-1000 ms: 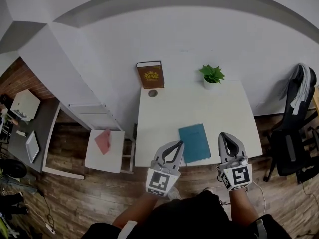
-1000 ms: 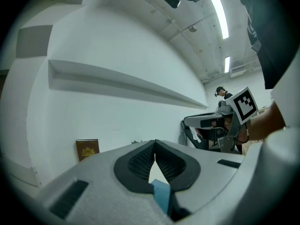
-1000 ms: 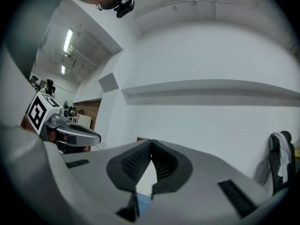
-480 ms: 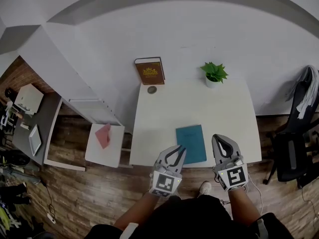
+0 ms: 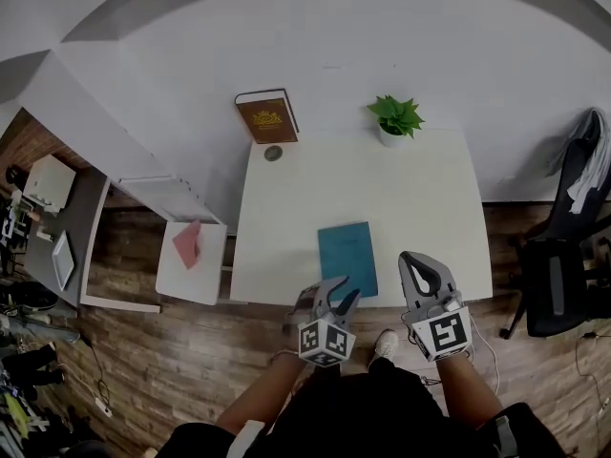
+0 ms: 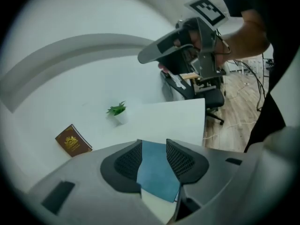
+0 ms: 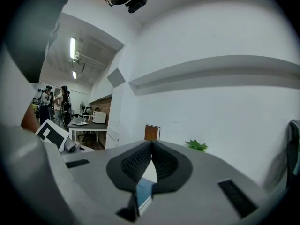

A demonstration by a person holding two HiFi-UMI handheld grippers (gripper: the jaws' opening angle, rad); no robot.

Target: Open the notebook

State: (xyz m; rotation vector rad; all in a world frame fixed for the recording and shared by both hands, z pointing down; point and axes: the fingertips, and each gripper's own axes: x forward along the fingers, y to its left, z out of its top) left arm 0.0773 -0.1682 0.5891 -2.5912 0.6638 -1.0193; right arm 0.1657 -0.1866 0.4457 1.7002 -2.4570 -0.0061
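A closed teal notebook (image 5: 347,260) lies flat near the front edge of the white table (image 5: 401,198). My left gripper (image 5: 336,295) hovers at the notebook's near edge. Its jaws have just been opening and now stand apart with nothing pressed between them. In the left gripper view the notebook (image 6: 157,172) shows through the gap of the left gripper (image 6: 153,144). My right gripper (image 5: 412,261) is to the right of the notebook, above the table's front edge, with its tips touching. In the right gripper view the right gripper (image 7: 151,143) is shut and empty, and a corner of the notebook (image 7: 143,194) shows below it.
A brown book (image 5: 266,118) leans on the wall at the table's back left, with a small round object (image 5: 273,153) in front of it. A potted plant (image 5: 395,119) stands at the back. An office chair (image 5: 563,275) is on the right. A low white stand (image 5: 191,260) bears a red item on the left.
My left gripper has dropped toward the table's front edge by the notebook, rolled, and its jaws have gone from shut to open. The right gripper has sunk a little.
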